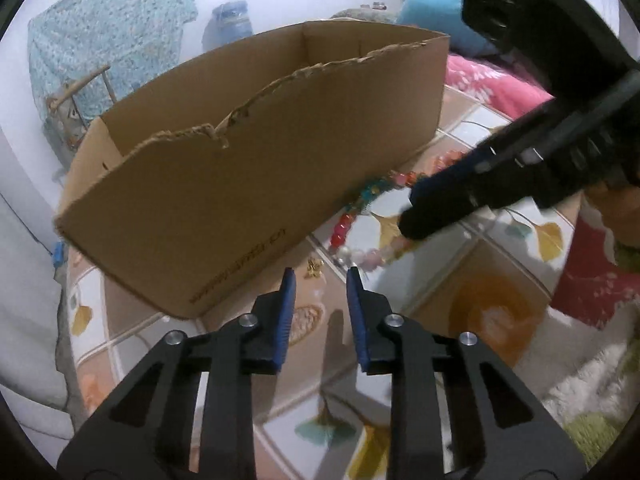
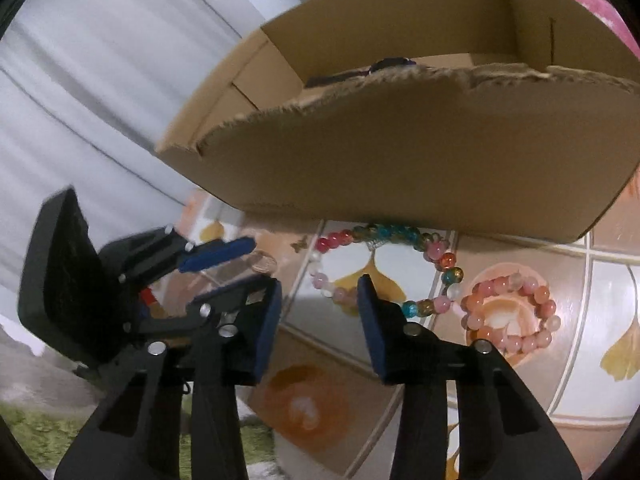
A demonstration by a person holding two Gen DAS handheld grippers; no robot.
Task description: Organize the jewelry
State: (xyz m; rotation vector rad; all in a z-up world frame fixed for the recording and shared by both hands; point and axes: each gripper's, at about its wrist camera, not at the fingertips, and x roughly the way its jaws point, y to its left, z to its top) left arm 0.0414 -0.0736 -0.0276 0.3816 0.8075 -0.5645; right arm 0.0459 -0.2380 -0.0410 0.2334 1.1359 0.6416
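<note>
A multicoloured bead necklace (image 2: 400, 264) lies in a loop on the patterned mat (image 2: 592, 320) just in front of an open cardboard box (image 2: 400, 152). A pink bead bracelet (image 2: 512, 312) lies to its right. A small gold piece (image 2: 299, 245) lies left of the necklace. A dark item (image 2: 360, 71) rests inside the box. My right gripper (image 2: 318, 308) is open and empty, just above the necklace's near side. My left gripper (image 1: 320, 280) is open and empty, near the gold piece (image 1: 314, 268); the necklace (image 1: 360, 216) and the box (image 1: 240, 184) show here too.
A pink blanket (image 1: 492, 84) and a blue cushion (image 1: 432, 4) lie behind the box. A patterned blue cloth (image 1: 112, 36) hangs at the back left. A green shaggy rug (image 2: 32, 432) borders the mat. White fabric (image 2: 80, 100) rises at the left.
</note>
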